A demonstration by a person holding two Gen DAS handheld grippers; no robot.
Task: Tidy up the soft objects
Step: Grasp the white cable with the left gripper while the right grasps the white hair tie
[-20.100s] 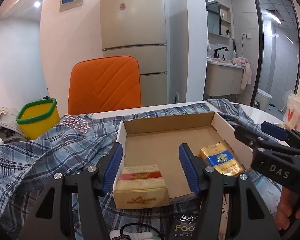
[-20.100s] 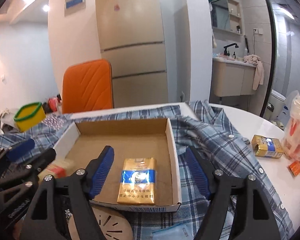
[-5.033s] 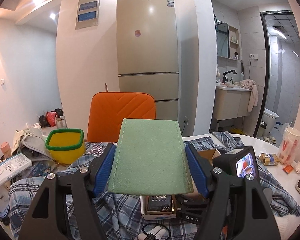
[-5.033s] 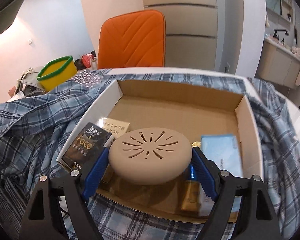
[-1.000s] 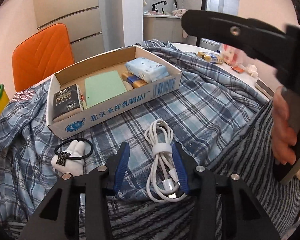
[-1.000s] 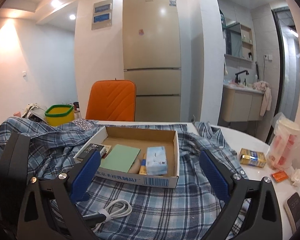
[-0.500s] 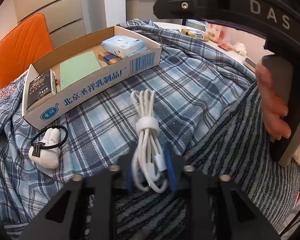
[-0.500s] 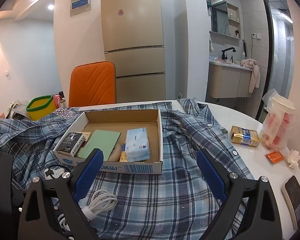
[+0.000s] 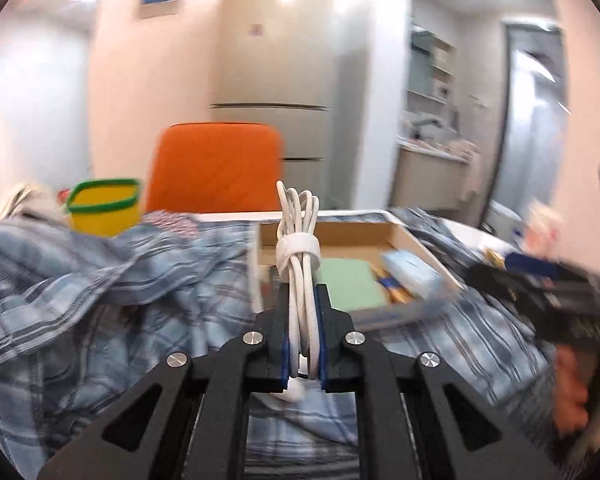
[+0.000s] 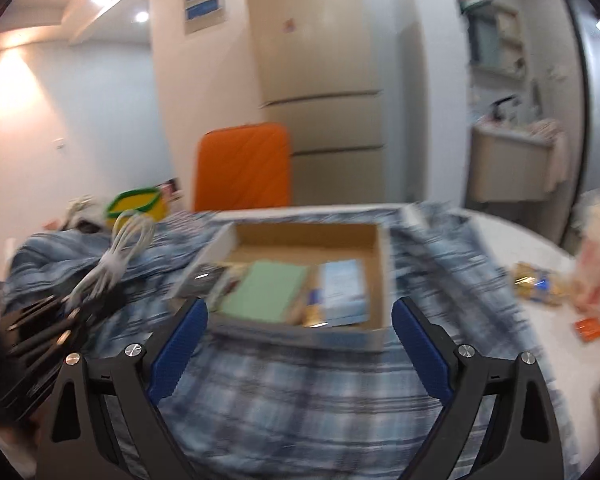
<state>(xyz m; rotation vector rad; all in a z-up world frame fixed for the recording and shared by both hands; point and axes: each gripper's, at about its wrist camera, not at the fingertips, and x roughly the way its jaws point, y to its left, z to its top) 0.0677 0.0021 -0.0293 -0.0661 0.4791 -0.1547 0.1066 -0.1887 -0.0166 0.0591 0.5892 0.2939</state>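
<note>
Holding the cable (image 9: 298, 264) tight, the left claw (image 9: 303, 336) has its pads pinched on the lower half of the bundle, so the loops stick up and forward past the tips. That puts the cable's long axis running straight along the claw, pointing toward the box (image 9: 416, 240). In the left view the box lies just ahead and a bit right of the claw, open top up, with a green pad (image 9: 348, 284) and a blue pack (image 9: 410, 270) already inside. The right claw (image 10: 298, 344) hangs wide with nothing in it, box (image 10: 374, 276) dead ahead. Left is clearly the one that matters here; the drop probably just needs a short carry forward and right over the near wall.
</note>
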